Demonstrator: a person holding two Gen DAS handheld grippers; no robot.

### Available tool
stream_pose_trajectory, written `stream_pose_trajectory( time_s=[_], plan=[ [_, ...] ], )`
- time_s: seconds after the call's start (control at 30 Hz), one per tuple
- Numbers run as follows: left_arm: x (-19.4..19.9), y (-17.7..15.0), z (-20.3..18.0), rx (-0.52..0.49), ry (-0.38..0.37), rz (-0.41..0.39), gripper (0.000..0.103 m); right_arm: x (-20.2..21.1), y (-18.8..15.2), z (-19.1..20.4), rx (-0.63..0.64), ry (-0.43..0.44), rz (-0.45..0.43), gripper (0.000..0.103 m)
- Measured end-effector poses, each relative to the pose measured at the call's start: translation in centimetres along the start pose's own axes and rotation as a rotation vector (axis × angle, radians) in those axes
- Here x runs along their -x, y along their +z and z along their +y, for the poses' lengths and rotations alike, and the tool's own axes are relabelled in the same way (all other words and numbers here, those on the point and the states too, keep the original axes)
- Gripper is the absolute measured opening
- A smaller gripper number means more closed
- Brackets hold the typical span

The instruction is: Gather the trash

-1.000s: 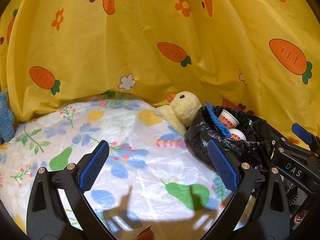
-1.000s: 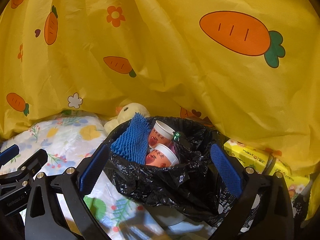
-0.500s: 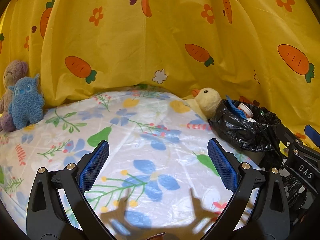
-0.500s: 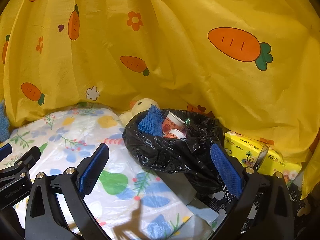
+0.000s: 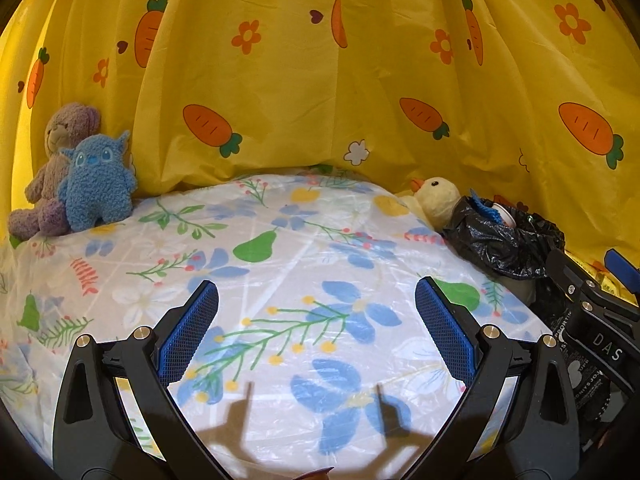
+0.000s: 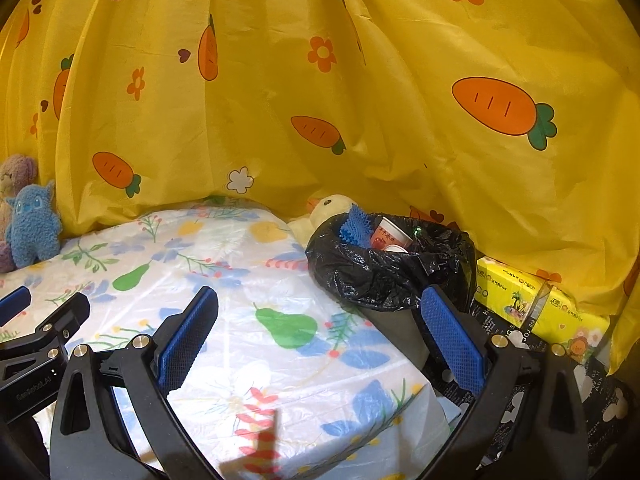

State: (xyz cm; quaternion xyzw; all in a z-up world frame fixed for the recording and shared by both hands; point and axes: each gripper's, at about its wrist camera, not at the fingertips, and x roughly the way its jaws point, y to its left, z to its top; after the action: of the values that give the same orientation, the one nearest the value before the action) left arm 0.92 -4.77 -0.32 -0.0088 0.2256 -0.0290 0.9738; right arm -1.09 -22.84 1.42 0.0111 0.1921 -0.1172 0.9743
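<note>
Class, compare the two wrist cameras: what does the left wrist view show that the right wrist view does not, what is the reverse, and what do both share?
Only the left wrist view shows the open left gripper head on and a full view of the brown teddy. Only the right wrist view shows the yellow tissue packs and the open right gripper head on. Both share the bin with the black bag, the duck toy, the blue plush and the floral tablecloth.

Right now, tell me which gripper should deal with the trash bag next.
Right. The right gripper is open with the trash bag just ahead by its right finger. The left gripper, also open, faces the tablecloth, with the bag far off to its side.
</note>
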Motion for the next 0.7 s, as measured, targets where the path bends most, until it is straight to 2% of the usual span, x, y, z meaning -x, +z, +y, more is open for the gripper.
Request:
stream_pose_trajectory(
  time_s=[0.7],
  plan=[
    [1.2, -0.7, 1.3, 0.022, 0.016, -0.009, 0.097, 1.9, -0.7, 1.5, 0.028, 0.033, -0.019, 0.097]
  ],
)
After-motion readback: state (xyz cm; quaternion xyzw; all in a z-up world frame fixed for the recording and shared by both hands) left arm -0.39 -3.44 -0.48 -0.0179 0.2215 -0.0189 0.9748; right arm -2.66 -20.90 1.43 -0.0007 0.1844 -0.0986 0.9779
